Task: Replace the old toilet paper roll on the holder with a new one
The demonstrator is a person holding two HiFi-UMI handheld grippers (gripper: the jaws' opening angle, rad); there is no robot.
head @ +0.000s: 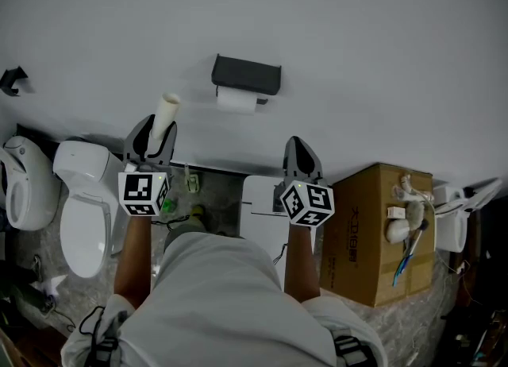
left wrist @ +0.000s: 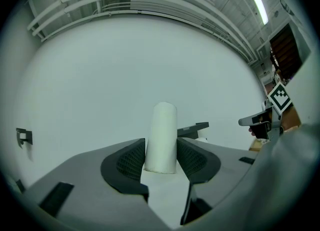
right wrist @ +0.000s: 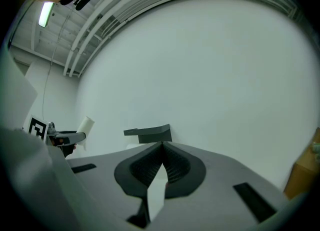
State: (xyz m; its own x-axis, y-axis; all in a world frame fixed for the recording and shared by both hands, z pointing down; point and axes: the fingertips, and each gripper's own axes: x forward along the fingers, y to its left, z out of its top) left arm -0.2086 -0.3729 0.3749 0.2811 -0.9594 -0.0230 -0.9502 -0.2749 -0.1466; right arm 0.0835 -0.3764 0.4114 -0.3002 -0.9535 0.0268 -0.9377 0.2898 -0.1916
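My left gripper (head: 151,133) is shut on a slim white paper tube (head: 167,113), which stands upright between the ribbed pads (left wrist: 131,161) in the left gripper view (left wrist: 162,135). The dark wall holder (head: 247,74) carries a small white roll (head: 236,101) under its cover. It hangs to the right of the tube and beyond it, apart from it. My right gripper (head: 297,151) is shut with nothing in it, its jaws meeting in a line (right wrist: 162,147). It points at the wall just below the holder (right wrist: 150,134).
A white toilet (head: 83,206) stands at the left, with another white fixture (head: 24,183) beside it. A cardboard box (head: 373,230) with small items on top sits at the right. A white bin (head: 266,206) lies below my right gripper. A dark hook (head: 12,79) is on the wall.
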